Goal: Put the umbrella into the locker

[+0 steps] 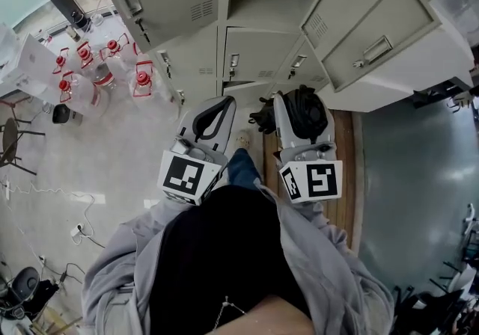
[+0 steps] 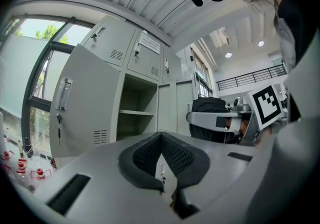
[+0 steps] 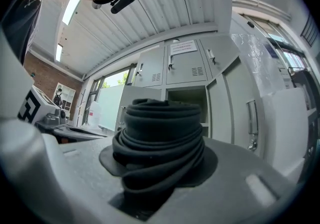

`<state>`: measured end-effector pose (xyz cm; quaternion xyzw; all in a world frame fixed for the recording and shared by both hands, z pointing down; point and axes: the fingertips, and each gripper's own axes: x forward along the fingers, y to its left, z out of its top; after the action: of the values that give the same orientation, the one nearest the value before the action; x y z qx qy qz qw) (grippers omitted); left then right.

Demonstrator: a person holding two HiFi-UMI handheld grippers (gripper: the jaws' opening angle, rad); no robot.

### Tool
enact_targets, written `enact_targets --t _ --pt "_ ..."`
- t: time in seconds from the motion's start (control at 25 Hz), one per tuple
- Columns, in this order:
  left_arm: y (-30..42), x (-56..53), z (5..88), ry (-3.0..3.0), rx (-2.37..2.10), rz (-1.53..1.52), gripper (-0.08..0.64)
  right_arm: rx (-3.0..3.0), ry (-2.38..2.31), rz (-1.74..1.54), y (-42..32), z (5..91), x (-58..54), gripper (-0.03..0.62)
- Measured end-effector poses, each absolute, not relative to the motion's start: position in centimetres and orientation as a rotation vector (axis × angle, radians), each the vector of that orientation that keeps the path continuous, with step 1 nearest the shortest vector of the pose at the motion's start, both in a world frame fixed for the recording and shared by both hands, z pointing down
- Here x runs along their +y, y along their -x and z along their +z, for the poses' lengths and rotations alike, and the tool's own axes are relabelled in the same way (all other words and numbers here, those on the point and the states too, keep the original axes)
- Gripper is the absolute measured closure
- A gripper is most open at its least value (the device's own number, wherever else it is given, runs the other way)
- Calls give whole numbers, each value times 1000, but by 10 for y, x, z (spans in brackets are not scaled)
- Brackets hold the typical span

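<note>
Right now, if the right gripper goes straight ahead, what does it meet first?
Likely the open locker compartment behind its umbrella; nothing shows between, but depth is unclear.

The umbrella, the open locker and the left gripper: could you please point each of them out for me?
umbrella [image 3: 160, 140], right gripper view, on its rolled black fabric.
open locker [image 2: 136, 97], left gripper view, on its back wall above the shelf.
left gripper [image 2: 161, 137], left gripper view, where its closed fingertips meet.

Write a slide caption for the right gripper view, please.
The right gripper holds a rolled black umbrella before an open gray locker.
</note>
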<state>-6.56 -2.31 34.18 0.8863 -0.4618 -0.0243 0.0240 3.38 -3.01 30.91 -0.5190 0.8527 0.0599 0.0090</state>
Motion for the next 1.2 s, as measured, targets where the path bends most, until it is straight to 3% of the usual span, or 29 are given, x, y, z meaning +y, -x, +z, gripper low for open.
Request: enact_targets --t 0.64,1.2 --pt "45 -211 322 -2706 -1508 -114 552 2716 1470 290 -41 265 -207 414" --pt "21 -277 314 -2732 -1491 -130 553 2741 1223 418 -45 201 -248 414"
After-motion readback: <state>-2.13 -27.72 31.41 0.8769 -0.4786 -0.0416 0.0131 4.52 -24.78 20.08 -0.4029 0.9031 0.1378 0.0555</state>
